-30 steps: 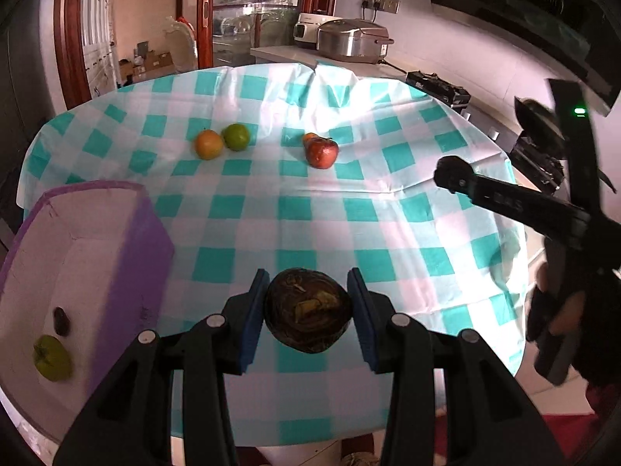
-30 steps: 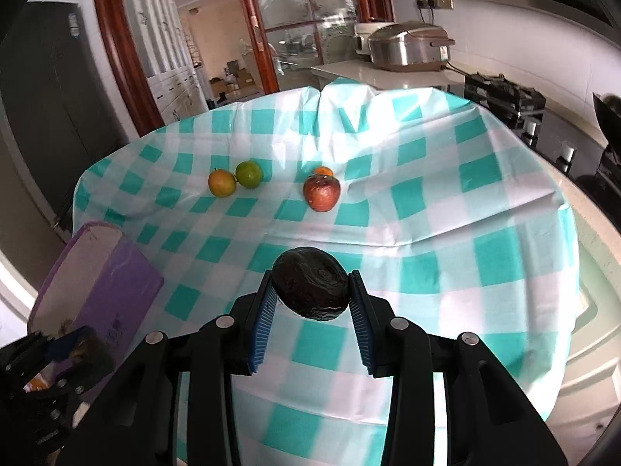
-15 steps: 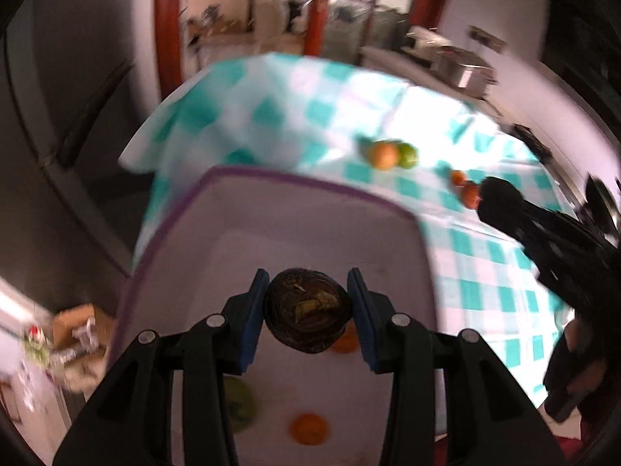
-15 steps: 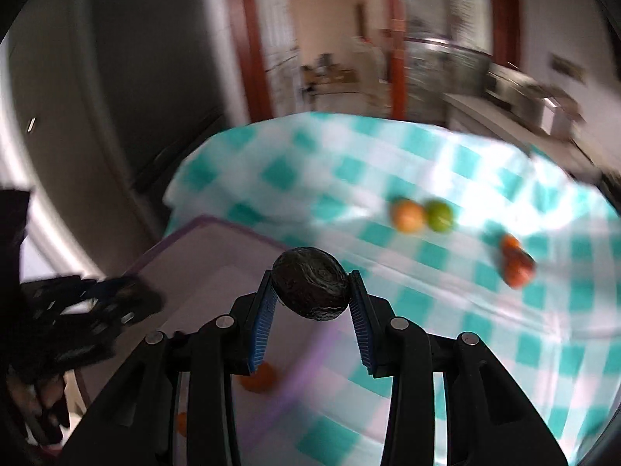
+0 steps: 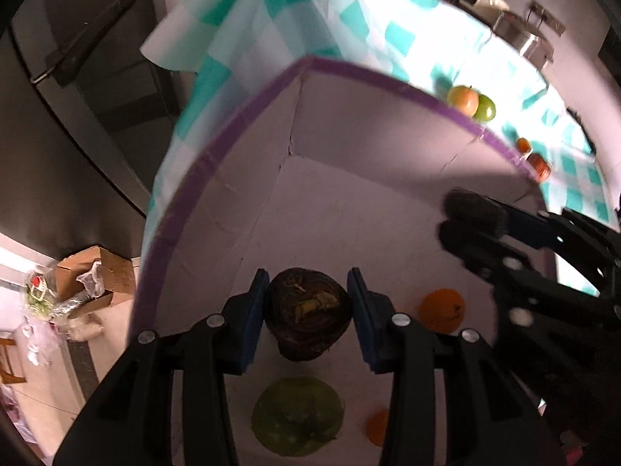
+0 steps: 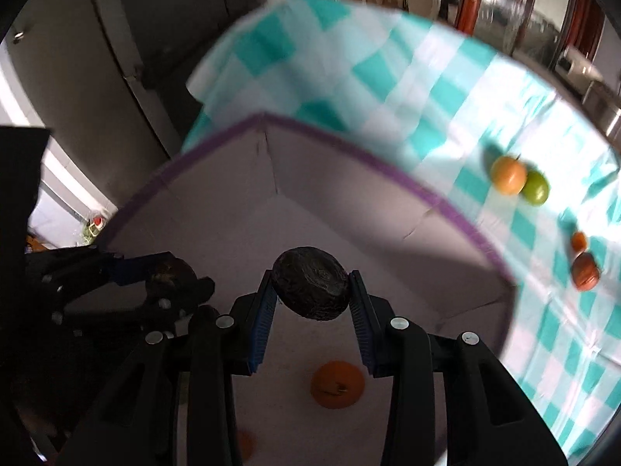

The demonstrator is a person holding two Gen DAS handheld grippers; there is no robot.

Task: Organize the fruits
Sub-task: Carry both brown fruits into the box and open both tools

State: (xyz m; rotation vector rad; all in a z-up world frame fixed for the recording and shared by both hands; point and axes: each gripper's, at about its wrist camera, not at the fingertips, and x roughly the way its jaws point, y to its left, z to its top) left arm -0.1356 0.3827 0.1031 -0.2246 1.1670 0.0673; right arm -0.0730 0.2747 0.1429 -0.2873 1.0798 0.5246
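Observation:
My left gripper is shut on a dark wrinkled fruit and holds it over the inside of the purple-rimmed white box. My right gripper is shut on a second dark wrinkled fruit, also over the box. In the box lie an orange, a green fruit and a small orange fruit. The right gripper shows at the right of the left wrist view; the left gripper shows at the left of the right wrist view.
On the teal-checked tablecloth beyond the box lie an orange-yellow fruit, a green fruit, a red apple and a small orange fruit. A dark cabinet and floor clutter are left of the table.
Both grippers have swung left from over the tablecloth to above the box, then lower into it, each still holding its dark fruit.

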